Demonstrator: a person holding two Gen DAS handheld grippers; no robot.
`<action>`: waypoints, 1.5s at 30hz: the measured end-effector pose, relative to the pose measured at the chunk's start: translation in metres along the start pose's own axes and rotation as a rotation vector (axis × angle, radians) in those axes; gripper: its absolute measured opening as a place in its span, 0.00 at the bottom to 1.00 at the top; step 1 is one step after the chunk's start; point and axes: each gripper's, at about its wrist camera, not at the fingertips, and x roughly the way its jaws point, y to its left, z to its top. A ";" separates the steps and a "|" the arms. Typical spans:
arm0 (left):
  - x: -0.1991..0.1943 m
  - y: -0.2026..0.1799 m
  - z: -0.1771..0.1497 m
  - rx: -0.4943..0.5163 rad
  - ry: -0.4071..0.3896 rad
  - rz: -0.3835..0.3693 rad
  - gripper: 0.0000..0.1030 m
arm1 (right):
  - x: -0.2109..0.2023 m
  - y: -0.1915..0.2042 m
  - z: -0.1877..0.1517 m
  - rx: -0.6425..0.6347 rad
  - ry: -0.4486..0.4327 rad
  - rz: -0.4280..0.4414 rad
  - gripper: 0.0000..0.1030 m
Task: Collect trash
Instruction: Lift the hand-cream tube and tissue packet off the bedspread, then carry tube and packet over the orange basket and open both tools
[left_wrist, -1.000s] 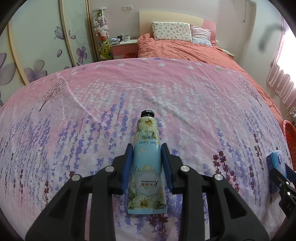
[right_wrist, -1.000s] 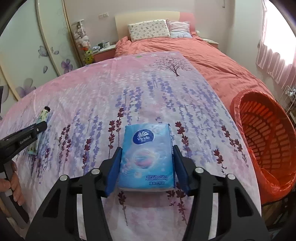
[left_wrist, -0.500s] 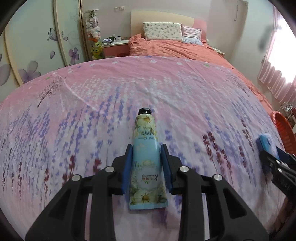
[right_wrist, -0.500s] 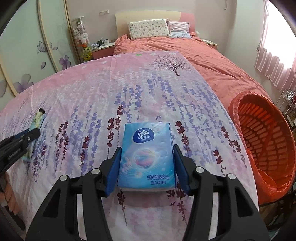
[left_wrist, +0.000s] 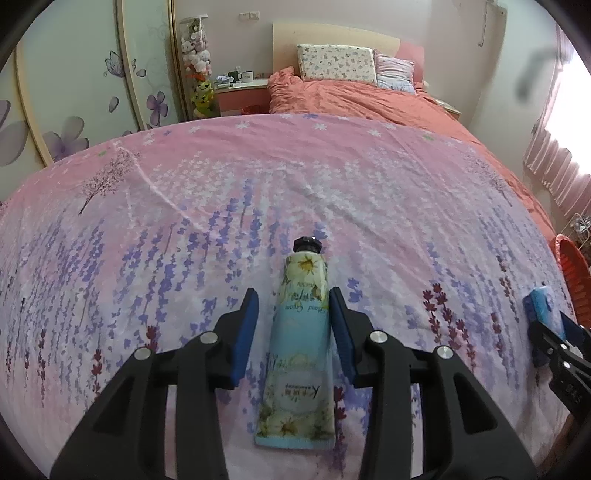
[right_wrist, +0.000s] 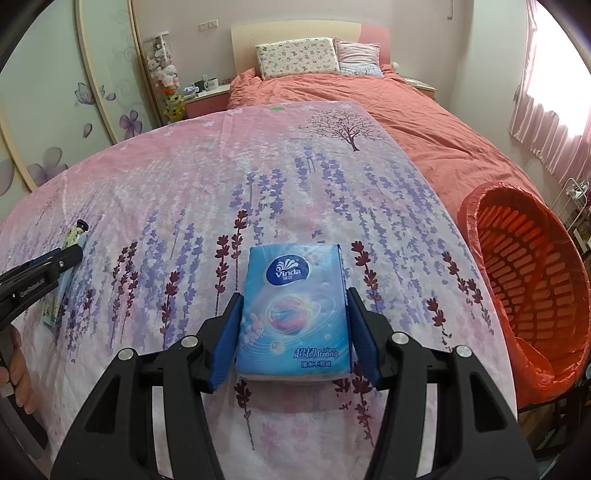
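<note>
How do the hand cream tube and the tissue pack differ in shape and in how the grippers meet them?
The hand cream tube is long and tapered, with a black cap; the tissue pack is a flat blue rectangle. The tube lies loose between the opening left gripper; the right gripper clamps the pack. Both lie on the floral sheet.

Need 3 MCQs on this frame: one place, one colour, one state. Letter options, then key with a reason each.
1. Where is the orange basket?
A. on the pillow
B. off the bedspread's right edge
C. between the two grippers

2. What colour is the cap of the hand cream tube?
A. black
B. white
C. red

3. How does the right gripper stand on the tissue pack?
A. apart from it
B. pads against both its sides
C. lying on top of it

Key: B, the basket sits beside the bed at the right of the right wrist view; A, the cap at the tube's far end is black; B, both blue pads touch the pack's sides.
</note>
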 end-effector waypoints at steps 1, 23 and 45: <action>0.001 -0.001 0.001 -0.001 -0.001 -0.002 0.37 | 0.000 0.000 0.000 0.002 -0.001 0.003 0.54; -0.054 -0.024 -0.001 0.020 -0.102 -0.065 0.27 | -0.060 -0.036 -0.003 0.048 -0.121 0.077 0.46; -0.156 -0.152 0.018 0.158 -0.270 -0.303 0.27 | -0.135 -0.119 0.003 0.161 -0.307 0.022 0.46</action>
